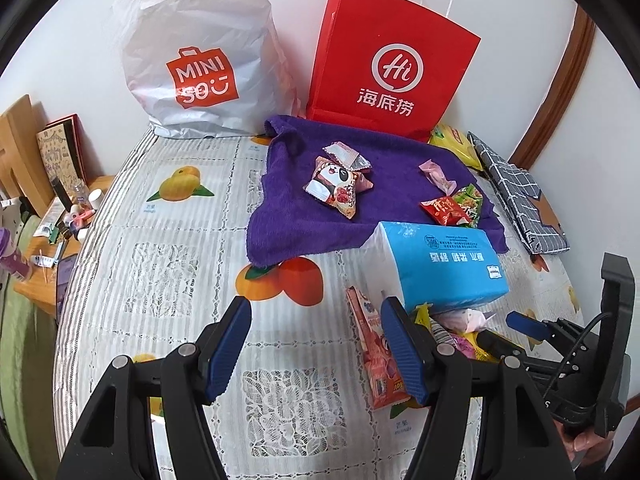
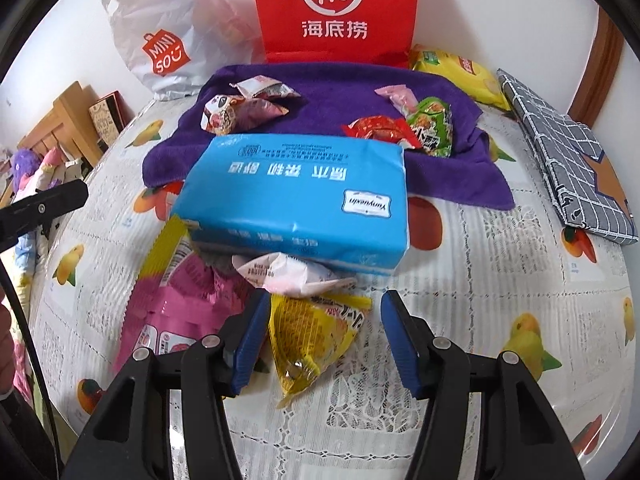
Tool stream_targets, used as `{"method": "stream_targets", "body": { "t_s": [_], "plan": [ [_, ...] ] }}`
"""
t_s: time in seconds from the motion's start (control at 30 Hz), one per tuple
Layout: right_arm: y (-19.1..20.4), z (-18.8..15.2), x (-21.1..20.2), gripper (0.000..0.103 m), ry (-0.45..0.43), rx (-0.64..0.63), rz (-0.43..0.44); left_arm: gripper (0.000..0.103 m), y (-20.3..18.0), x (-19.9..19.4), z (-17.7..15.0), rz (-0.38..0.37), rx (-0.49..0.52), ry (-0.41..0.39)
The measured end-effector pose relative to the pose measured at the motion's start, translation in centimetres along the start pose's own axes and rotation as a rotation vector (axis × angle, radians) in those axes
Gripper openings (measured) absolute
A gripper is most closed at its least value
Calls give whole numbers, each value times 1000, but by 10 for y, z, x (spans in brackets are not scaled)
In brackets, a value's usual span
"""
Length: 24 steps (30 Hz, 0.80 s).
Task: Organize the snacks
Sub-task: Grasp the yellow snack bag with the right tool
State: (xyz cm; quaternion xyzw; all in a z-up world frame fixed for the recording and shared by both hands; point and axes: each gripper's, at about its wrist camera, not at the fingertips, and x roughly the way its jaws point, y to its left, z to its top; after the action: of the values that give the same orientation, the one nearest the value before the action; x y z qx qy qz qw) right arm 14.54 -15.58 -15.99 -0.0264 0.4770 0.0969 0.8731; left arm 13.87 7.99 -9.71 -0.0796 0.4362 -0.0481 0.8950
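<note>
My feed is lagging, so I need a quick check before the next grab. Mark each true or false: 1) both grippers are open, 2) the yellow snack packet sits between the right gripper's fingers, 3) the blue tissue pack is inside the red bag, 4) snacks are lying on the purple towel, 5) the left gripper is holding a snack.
1) Both the left gripper and the right gripper are open. True.
2) The yellow snack packet lies between the right gripper's fingers. True.
3) The blue tissue pack is inside the red bag. False: it lies on the table, over the loose snacks.
4) Snacks lie on the purple towel. True.
5) The left gripper holds a snack. False: nothing is between its fingers.
</note>
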Motion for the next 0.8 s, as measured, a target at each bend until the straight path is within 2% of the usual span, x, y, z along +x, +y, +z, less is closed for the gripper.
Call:
{"method": "stream_targets", "body": {
  "t_s": [0.2,0.47,0.67,0.8],
  "plan": [
    [3,-3,4,56,12,-15,-10,65,1,-1,1,3,-2,1],
    [3,-4,14,52,30,-11,34,65,0,0,-1,3,-2,6],
    [5,-7,11,34,25,-33,36,65,-1,1,-1,8,2,9],
    [0,-10,3,29,6,-26,44,65,-3,1,-1,10,3,10]
  ]
}}
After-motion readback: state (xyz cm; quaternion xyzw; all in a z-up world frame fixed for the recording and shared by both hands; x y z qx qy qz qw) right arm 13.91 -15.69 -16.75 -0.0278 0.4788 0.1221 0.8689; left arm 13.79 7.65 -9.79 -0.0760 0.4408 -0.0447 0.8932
